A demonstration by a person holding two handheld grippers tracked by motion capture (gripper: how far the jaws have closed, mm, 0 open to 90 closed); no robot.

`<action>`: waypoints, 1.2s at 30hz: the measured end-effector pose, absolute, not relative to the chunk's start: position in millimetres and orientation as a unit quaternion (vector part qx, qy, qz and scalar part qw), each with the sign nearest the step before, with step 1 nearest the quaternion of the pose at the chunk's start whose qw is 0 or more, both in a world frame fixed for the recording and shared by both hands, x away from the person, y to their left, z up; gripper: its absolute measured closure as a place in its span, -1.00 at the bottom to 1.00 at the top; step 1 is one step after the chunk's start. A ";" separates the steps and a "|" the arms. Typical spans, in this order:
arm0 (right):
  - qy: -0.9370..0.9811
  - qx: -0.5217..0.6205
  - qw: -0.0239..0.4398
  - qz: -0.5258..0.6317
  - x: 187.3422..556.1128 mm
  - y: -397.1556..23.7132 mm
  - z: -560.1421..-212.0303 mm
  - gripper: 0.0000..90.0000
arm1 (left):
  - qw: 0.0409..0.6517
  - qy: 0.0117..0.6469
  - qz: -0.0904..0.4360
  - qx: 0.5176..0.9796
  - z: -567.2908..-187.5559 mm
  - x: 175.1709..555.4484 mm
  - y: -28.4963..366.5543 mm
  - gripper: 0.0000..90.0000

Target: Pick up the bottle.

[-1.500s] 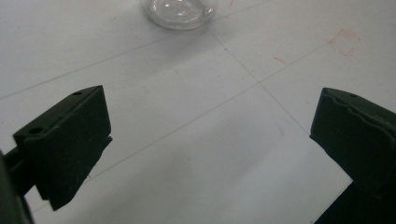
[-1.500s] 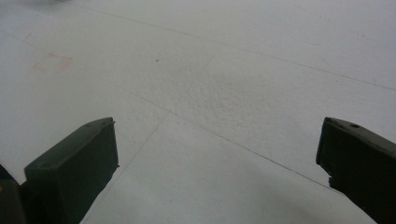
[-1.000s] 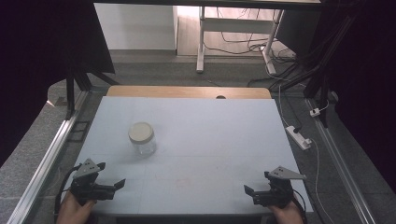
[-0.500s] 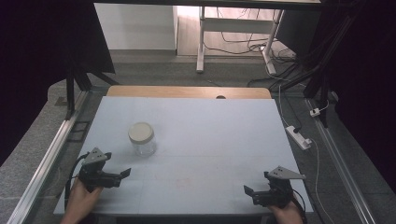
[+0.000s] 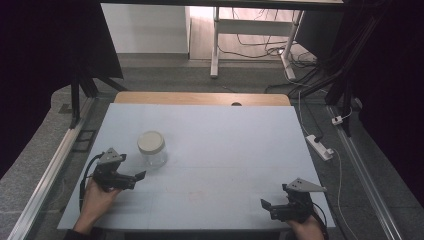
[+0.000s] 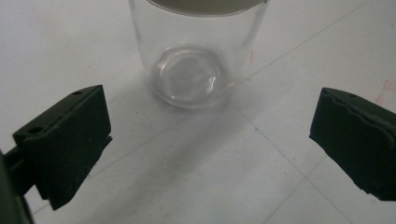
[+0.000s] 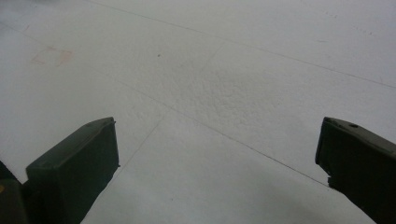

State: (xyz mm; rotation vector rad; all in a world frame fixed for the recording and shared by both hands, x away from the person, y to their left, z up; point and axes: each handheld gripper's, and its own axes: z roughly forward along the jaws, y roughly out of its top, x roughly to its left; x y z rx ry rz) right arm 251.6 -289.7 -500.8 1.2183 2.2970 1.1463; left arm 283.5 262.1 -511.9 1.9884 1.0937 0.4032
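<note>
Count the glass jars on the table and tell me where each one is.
1. The glass jar, lid on, stands upright on the left half of the table, just ahead of the left hand-held gripper, whose open jaws are not touching it.

Grey floor [image 5: 45,135], dark curtains [image 5: 45,60]

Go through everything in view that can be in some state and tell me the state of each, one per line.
Glass jar: upright on the table, lid on, looks empty, untouched.
Lid: seated on the jar.
Left hand-held gripper: open, jaws wide, aimed at the jar, just short of it.
Right hand-held gripper: open, holding nothing, low near the table's near edge.
</note>
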 end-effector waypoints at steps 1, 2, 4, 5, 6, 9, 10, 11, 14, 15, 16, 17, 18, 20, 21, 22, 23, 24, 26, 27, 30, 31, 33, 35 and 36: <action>0.800 0.424 0.149 0.399 251.7 -289.6 -500.8 -1.00 | 0.406 0.432 0.158 0.790 -512.3 285.9 261.7 -1.00; 0.800 0.424 0.149 0.399 251.7 -289.6 -500.8 -1.00 | 0.406 0.432 0.156 0.790 -512.8 288.2 261.2 -1.00; 0.800 0.423 0.149 0.398 251.8 -289.5 -500.9 -1.00 | 0.404 0.433 0.156 0.791 -514.0 293.0 260.2 -1.00; 0.800 0.423 0.149 0.398 251.8 -289.5 -500.9 -1.00 | 0.405 0.432 0.155 0.791 -514.6 295.3 259.8 -1.00; 0.801 0.423 0.149 0.397 251.9 -289.4 -500.9 -1.00 | 0.406 0.432 0.154 0.790 -515.1 297.5 259.3 -1.00; 0.801 0.423 0.147 0.397 252.0 -289.3 -500.9 -1.00 | 0.411 0.430 0.152 0.790 -515.9 304.0 258.5 -1.00; 0.801 0.423 0.147 0.397 252.0 -289.3 -500.9 -1.00 | 0.411 0.430 0.152 0.789 -516.1 306.1 257.9 -1.00; 0.801 0.423 0.147 0.397 252.0 -289.1 -501.0 -1.00 | 0.412 0.429 0.150 0.790 -516.3 308.5 257.4 -1.00; 0.801 0.424 0.146 0.397 252.0 -289.0 -501.0 -1.00 | 0.408 0.424 0.142 0.796 -518.7 315.8 255.6 -1.00; 0.802 0.423 0.147 0.396 252.2 -289.1 -501.1 -1.00 | 0.408 0.421 0.140 0.798 -521.3 320.7 254.3 -1.00; 0.802 0.423 0.146 0.396 252.2 -289.0 -501.1 -1.00 | 0.408 0.421 0.140 0.798 -521.3 320.7 254.3 -1.00; 0.802 0.423 0.147 0.396 252.2 -289.0 -501.1 -1.00 | 0.407 0.419 0.141 0.799 -522.2 323.1 253.9 -1.00; 0.802 0.422 0.147 0.396 252.3 -289.0 -501.1 -1.00 | 0.409 0.415 0.143 0.800 -523.0 327.2 252.6 -1.00; 0.802 0.422 0.146 0.396 252.4 -288.9 -501.2 -1.00 | 0.410 0.414 0.144 0.800 -523.0 329.0 251.8 -1.00; 0.802 0.423 0.145 0.396 252.5 -288.8 -501.2 -1.00 | 0.413 0.409 0.147 0.800 -522.8 332.4 249.9 -1.00; 0.802 0.423 0.145 0.396 252.6 -288.8 -501.3 -1.00 | 0.413 0.409 0.147 0.800 -522.8 332.4 249.9 -1.00; 0.802 0.423 0.145 0.395 252.6 -288.7 -501.3 -1.00 | 0.414 0.407 0.147 0.801 -522.8 334.1 248.6 -1.00; 0.803 0.422 0.145 0.395 252.7 -288.8 -501.4 -1.00 | 0.414 0.405 0.148 0.802 -522.8 335.6 247.2 -1.00; 0.803 0.423 0.144 0.395 252.7 -288.7 -501.4 -1.00 | 0.414 0.402 0.148 0.803 -523.2 338.9 244.1 -1.00; 0.803 0.422 0.145 0.395 252.8 -288.8 -501.4 -1.00 | 0.413 0.398 0.149 0.805 -523.8 342.4 241.2 -1.00; 0.803 0.423 0.144 0.395 252.8 -288.8 -501.4 -1.00 | 0.411 0.394 0.149 0.809 -524.7 347.1 237.3 -1.00; 0.803 0.423 0.144 0.395 252.8 -288.8 -501.4 -1.00 | 0.411 0.394 0.149 0.809 -524.7 347.1 237.3 -1.00; 0.803 0.423 0.144 0.394 252.9 -288.8 -501.5 -1.00 | 0.410 0.391 0.151 0.810 -524.6 349.8 235.1 -1.00; 0.803 0.423 0.143 0.394 253.0 -288.8 -501.5 -1.00 | 0.414 0.389 0.150 0.809 -524.0 353.7 232.7 -1.00; 0.803 0.423 0.143 0.394 253.0 -288.8 -501.5 -1.00 | 0.416 0.389 0.150 0.808 -523.8 354.9 232.1 -1.00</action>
